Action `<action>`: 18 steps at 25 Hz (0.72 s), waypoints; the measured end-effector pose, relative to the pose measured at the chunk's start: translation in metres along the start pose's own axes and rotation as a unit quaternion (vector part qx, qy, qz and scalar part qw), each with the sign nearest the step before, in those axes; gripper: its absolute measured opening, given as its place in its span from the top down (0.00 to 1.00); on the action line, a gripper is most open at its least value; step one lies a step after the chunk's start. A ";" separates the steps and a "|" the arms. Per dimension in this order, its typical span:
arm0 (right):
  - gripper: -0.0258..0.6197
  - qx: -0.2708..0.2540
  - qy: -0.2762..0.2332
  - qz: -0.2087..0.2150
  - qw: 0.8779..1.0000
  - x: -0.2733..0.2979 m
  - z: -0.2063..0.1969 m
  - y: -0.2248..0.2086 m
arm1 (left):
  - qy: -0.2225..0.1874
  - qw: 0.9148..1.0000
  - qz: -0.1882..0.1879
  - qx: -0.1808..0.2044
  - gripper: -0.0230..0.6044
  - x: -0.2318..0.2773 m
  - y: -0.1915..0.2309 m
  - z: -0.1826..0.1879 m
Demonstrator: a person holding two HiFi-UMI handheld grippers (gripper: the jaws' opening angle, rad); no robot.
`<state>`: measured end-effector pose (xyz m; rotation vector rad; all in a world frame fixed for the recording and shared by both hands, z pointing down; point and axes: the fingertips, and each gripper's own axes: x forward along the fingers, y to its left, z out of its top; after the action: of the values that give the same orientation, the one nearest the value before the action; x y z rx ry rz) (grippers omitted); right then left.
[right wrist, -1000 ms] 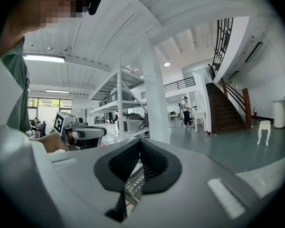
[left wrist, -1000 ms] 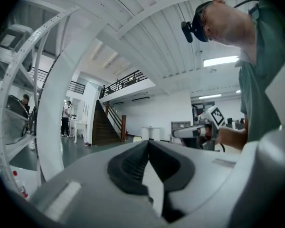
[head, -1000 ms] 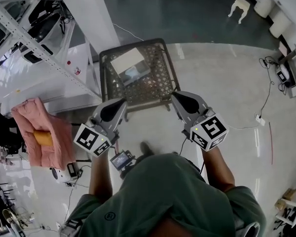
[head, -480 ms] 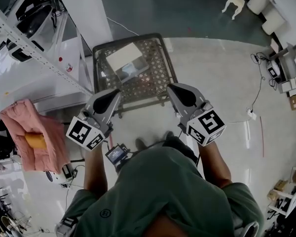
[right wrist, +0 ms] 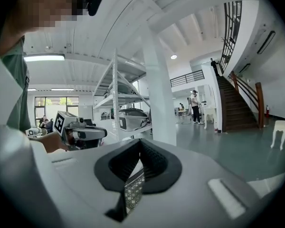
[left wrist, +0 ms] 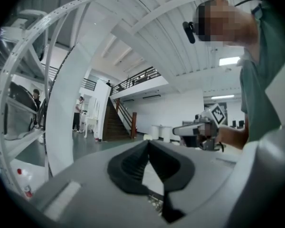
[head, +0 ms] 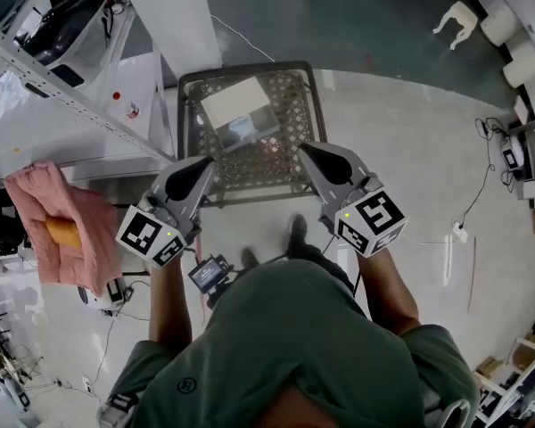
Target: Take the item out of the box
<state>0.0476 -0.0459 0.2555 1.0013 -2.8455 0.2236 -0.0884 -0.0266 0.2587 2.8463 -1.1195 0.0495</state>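
Note:
A dark wire-mesh box stands on the floor in front of the person in the head view. Inside it lie a white flat carton and a clear bluish packet. My left gripper hangs over the box's near left corner, shut and holding nothing. My right gripper hangs over its near right corner, also shut and holding nothing. The left gripper view shows its jaws pressed together, pointing level across the hall. In the right gripper view the jaws meet too, with a bit of mesh below them.
A white metal shelving rack and a white column stand left of the box. A pink cloth with an orange thing on it lies at the left. Cables run over the floor at the right. People stand far off by a staircase.
Both grippers have moved forward, from short of the box to over its near rim. The person has stepped closer, and one foot now shows ahead of the body.

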 end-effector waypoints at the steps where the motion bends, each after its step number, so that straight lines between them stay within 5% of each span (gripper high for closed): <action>1: 0.95 -0.001 -0.002 0.009 1.000 0.004 0.002 -0.011 | 0.003 1.000 0.007 0.002 0.96 0.010 0.002 0.000; 18: 0.95 0.021 0.014 0.124 0.992 0.064 -0.011 -0.145 | 0.047 0.991 0.128 -0.014 0.96 0.114 0.050 -0.021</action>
<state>0.0899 -0.1951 0.2909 0.6417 -2.9461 0.3166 -0.0385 -0.1387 0.2901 2.6276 -1.4424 0.1802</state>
